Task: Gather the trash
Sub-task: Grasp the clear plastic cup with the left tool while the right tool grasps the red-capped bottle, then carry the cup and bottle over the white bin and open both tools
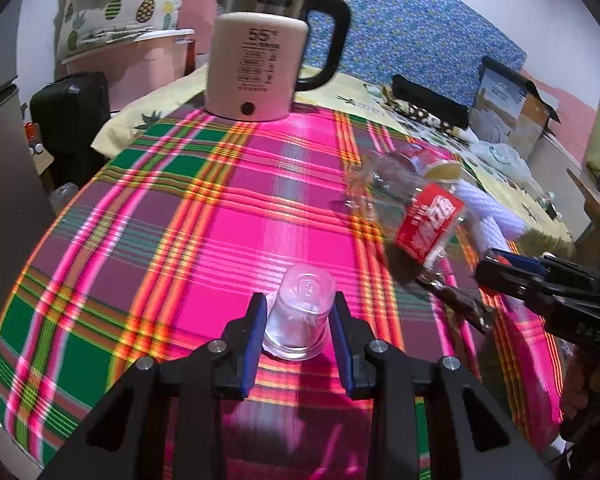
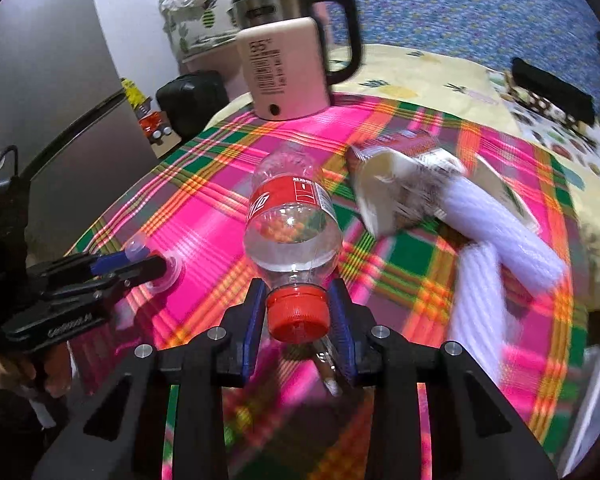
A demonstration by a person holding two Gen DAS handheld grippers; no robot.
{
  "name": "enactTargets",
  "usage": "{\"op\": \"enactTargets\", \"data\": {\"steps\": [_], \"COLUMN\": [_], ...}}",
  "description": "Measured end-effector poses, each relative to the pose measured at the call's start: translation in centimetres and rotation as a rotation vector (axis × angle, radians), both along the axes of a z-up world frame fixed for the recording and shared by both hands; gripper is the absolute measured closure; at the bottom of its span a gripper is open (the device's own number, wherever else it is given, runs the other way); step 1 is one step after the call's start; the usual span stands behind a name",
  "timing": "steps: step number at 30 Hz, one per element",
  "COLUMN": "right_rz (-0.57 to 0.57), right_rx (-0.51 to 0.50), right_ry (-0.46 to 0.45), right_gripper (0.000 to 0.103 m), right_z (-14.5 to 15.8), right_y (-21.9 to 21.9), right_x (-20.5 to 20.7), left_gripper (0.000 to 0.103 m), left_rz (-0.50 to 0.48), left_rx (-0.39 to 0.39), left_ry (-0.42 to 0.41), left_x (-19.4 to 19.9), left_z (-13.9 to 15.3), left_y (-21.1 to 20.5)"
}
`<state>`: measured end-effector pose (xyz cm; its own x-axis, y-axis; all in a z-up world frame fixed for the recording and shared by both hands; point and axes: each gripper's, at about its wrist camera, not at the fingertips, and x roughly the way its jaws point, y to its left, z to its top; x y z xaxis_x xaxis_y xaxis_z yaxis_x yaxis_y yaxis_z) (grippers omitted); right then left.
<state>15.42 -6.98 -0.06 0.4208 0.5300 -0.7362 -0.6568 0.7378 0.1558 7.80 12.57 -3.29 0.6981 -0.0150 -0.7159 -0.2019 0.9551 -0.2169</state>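
Lying on its side on the plaid-covered surface [image 1: 188, 216], the plastic bottle [image 2: 292, 216] has its red cap [image 2: 298, 314] between the right claw [image 2: 298, 312], pads just short of contact; it may roll away. The left claw [image 1: 298, 312] grips an upturned clear cup [image 1: 300, 312].

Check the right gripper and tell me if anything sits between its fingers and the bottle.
Nothing visible does. The right gripper already has the bottle's red cap between its blue fingers; whether they press on it is unclear. The paper cup lies beside the bottle.
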Motion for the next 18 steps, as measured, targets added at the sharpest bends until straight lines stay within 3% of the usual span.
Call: {"op": "enactTargets", "data": {"steps": [9, 18], "right_rz": [-0.155, -0.234], "right_rx": [0.014, 0.034], "right_ry": [0.038, 0.075], "right_gripper": [0.070, 0.069], "right_z": [-0.9, -1.6], "right_y": [-7.5, -10.3], "right_x": [-3.4, -5.5], "left_gripper": [0.070, 0.070], "left_rz": [-0.117, -0.238], "left_rx": [0.000, 0.005], "left_ry": [0.009, 0.018], "left_x": [0.2, -0.1], "left_z": [-0.1, 0.1], "left_y": [-4.4, -9.3]}}
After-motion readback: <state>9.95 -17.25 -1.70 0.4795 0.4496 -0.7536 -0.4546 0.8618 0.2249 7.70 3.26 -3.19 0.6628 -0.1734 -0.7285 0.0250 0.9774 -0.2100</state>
